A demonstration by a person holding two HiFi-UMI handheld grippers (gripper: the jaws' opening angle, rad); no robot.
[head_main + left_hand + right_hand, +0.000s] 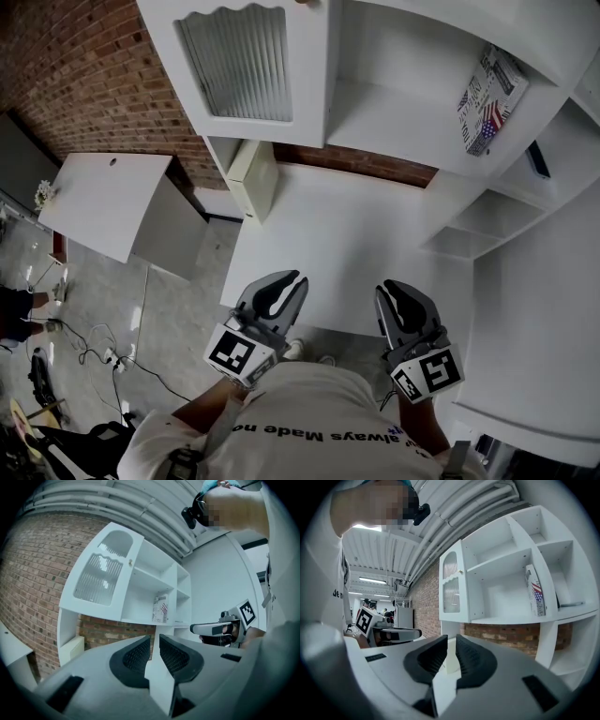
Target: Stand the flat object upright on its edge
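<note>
Hovering left tongs and right tongs side by side over near edge of white desk, both pointing level twd the shelf unit. Showing jaws on both pinched to a thin slit, nothing btwn them, so both empty.

Spotting the flat thing, a thin book w/ flag print, well ahead of both tongs and above them, over on the right-tongs side, in an open shelf bay. Standing on its bottom edge there, tilting against the bay's right wall, not lying flat. Judging the task as either done or not under way; not possible to tell which.

Expecting the book to be light and fairly stiff, though bending a bit if thin. Guessing cover is glossy, so prob. slippery under the pads. Best gripping across its thickness, about mid-height on the free long edge, after opening jaws well past that thickness. Reckoning on it toppling easily when freestanding, w/ such a narrow base, so prob. needing the wall for support. Needing a long reach up and fwd from where both tongs are hanging.
</note>
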